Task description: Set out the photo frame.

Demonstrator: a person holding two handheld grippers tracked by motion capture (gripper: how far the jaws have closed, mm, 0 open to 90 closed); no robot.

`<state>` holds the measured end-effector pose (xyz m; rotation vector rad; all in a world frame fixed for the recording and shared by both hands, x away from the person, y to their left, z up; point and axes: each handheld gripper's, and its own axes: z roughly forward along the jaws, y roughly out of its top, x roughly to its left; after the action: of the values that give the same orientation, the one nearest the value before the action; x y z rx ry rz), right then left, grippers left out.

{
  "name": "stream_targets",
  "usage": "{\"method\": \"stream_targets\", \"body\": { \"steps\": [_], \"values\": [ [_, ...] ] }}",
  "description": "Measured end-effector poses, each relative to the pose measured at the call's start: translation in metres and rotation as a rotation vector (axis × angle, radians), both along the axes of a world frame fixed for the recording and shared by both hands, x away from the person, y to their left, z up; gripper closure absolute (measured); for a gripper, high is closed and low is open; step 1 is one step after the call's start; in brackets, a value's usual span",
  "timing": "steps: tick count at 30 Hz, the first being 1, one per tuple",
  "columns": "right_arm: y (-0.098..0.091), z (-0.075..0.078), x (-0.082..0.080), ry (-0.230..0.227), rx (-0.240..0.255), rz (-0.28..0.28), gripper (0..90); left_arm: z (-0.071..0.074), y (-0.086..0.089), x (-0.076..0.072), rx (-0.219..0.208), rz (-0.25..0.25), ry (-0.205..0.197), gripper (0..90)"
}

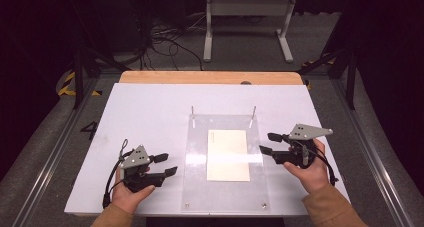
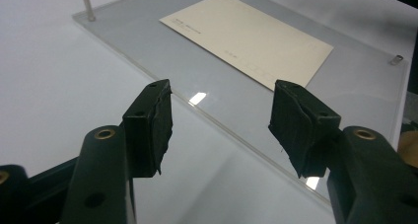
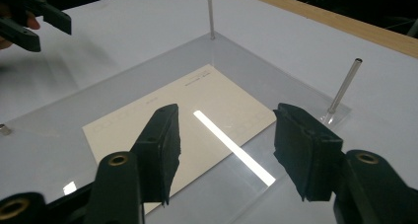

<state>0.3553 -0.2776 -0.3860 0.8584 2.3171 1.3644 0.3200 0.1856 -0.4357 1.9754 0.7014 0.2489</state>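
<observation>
A clear acrylic plate (image 1: 197, 187) lies flat on the white table top (image 1: 145, 112). A cream card (image 1: 228, 154) lies at the plate's middle. My left gripper (image 1: 170, 164) hovers just left of the plate, jaws apart and empty. In its own view the left gripper (image 2: 222, 120) faces the plate's edge (image 2: 148, 46) and the card (image 2: 251, 36). My right gripper (image 1: 265, 143) is at the plate's right edge, open with nothing between its jaws. Seen from the right gripper (image 3: 224, 135), the card (image 3: 197, 110) lies below and beyond the jaws.
Two thin metal posts (image 1: 192, 112) (image 1: 254, 112) stand at the plate's far corners, and short studs (image 1: 187, 205) (image 1: 263, 205) mark the near ones. A wooden strip (image 1: 210, 77) borders the table's far edge. Beyond it are floor cables (image 1: 160, 42) and a white stand (image 1: 247, 27).
</observation>
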Motion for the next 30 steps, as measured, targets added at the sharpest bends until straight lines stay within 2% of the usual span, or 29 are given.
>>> {"method": "stream_targets", "body": {
  "steps": [4,7,8,11,13,16,17,19,21,22,26,27,30],
  "values": [
    [0.0,-0.003,0.023,-0.025,-0.006,-0.049,45.3,-0.001,0.003,-0.003,0.007,0.019,0.002,41.8],
    [0.0,-0.005,0.036,-0.03,0.01,-0.054,46.0,-0.002,0.004,-0.006,0.017,0.027,-0.004,41.8],
    [0.002,-0.006,0.046,-0.051,-0.001,-0.07,49.1,-0.002,0.005,-0.008,0.019,0.034,-0.004,41.8],
    [0.005,-0.007,0.054,-0.065,-0.005,-0.085,49.8,-0.003,0.005,-0.009,0.018,0.038,-0.005,42.2],
    [0.007,-0.009,0.059,-0.096,-0.011,-0.1,52.7,-0.004,0.004,-0.009,0.026,0.038,-0.001,42.3],
    [0.01,-0.012,0.07,-0.067,-0.023,-0.124,52.1,-0.006,0.002,-0.01,0.029,0.043,0.001,42.3],
    [0.011,-0.015,0.077,-0.057,0.009,-0.15,55.6,-0.006,0.002,-0.01,0.033,0.041,0.0,42.2],
    [0.012,-0.015,0.079,-0.053,0.014,-0.165,58.1,-0.006,0.003,-0.011,0.043,0.046,-0.008,42.2],
    [0.013,-0.016,0.085,-0.068,0.017,-0.183,59.0,-0.006,0.003,-0.012,0.036,0.057,-0.005,42.0],
    [0.014,-0.017,0.088,-0.058,0.017,-0.193,59.1,-0.007,0.004,-0.011,0.034,0.061,-0.008,41.7],
    [0.017,-0.019,0.1,-0.061,-0.004,-0.242,57.1,-0.007,0.006,-0.01,0.029,0.1,-0.011,38.6],
    [0.017,-0.021,0.105,-0.065,-0.012,-0.268,57.2,-0.007,0.007,-0.009,0.032,0.128,-0.025,37.2],
    [0.018,-0.023,0.111,-0.061,-0.026,-0.275,56.9,-0.007,0.007,-0.008,0.03,0.139,-0.025,35.6]
  ]
}}
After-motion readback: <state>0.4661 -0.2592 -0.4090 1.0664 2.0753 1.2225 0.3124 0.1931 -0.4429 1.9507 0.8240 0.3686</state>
